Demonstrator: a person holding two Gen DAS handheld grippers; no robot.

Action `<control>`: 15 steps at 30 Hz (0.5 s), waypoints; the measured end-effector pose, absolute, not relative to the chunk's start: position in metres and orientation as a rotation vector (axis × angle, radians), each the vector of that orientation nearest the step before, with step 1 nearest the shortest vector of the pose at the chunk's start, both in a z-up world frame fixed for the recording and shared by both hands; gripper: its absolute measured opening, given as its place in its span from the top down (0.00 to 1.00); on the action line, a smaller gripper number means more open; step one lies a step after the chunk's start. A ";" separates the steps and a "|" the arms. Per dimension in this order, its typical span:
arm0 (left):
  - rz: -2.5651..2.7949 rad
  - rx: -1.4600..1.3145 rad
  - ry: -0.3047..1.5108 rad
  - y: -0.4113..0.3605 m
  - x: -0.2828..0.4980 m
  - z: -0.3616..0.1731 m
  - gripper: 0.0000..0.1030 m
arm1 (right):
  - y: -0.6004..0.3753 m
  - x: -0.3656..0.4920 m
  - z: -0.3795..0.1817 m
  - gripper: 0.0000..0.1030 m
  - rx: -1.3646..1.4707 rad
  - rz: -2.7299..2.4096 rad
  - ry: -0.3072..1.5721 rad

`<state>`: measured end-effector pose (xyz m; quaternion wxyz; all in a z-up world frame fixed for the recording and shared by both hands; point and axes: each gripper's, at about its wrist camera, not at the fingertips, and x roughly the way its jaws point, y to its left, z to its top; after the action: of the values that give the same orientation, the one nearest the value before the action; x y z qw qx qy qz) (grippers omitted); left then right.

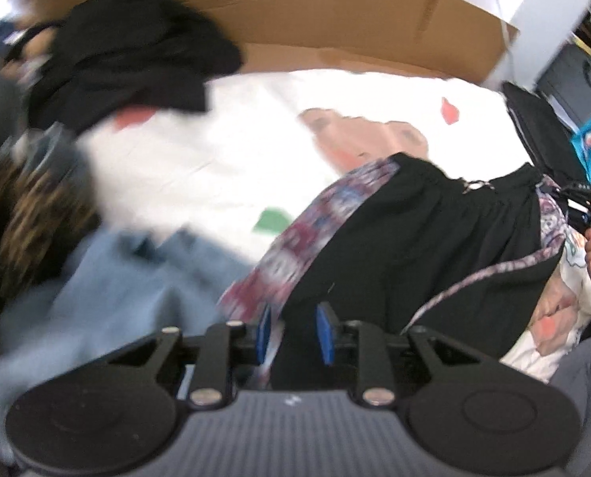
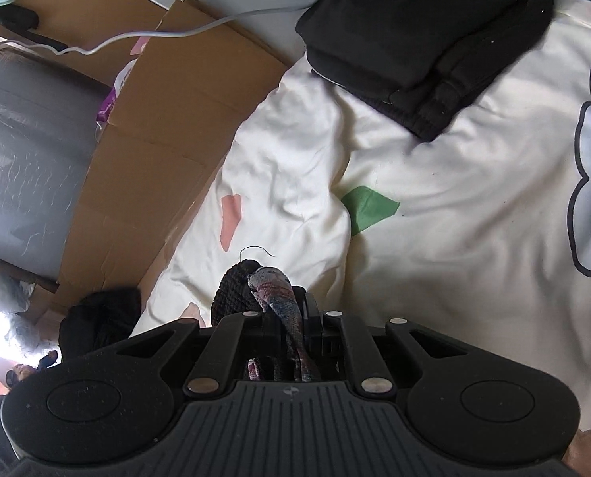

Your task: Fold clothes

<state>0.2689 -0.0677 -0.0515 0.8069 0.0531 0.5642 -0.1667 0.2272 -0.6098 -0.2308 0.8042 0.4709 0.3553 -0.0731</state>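
A black skirt with a patterned purple-red trim (image 1: 406, 238) is stretched in the air over the white bedsheet (image 1: 224, 151). My left gripper (image 1: 293, 334) has its blue pads around one edge of the skirt, with cloth between them. My right gripper (image 2: 285, 310) is shut on the bunched waistband and patterned trim of the skirt (image 2: 273, 290); the right gripper also shows at the right edge of the left wrist view (image 1: 585, 202), holding the far end.
A pile of dark clothes (image 1: 128, 55) lies at the back left, with a light blue garment (image 1: 109, 278) and a brown patterned one (image 1: 37, 214) nearer. Folded black clothes (image 2: 426, 35) lie on the sheet (image 2: 474, 218). Cardboard (image 2: 156, 127) borders the bed.
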 end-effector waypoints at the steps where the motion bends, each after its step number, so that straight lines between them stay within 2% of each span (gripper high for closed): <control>1: -0.377 0.128 1.206 -0.078 0.279 -0.054 0.73 | -0.610 0.228 -0.231 0.92 1.007 -0.155 0.764; 10: -0.525 0.237 1.180 -0.170 0.370 -0.101 0.71 | -0.608 0.231 -0.231 0.92 0.972 -0.144 0.784; 13: -0.561 0.312 1.202 -0.197 0.387 -0.123 0.66 | -0.606 0.231 -0.230 0.92 0.965 -0.138 0.788; 15: -0.570 0.371 1.205 -0.210 0.396 -0.132 0.66 | -0.605 0.231 -0.230 0.92 0.961 -0.135 0.791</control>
<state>0.3957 -0.2102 -0.1320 0.7701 0.1711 0.5555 -0.2628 0.2314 -0.6046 -0.2295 0.8103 0.4497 0.3703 -0.0632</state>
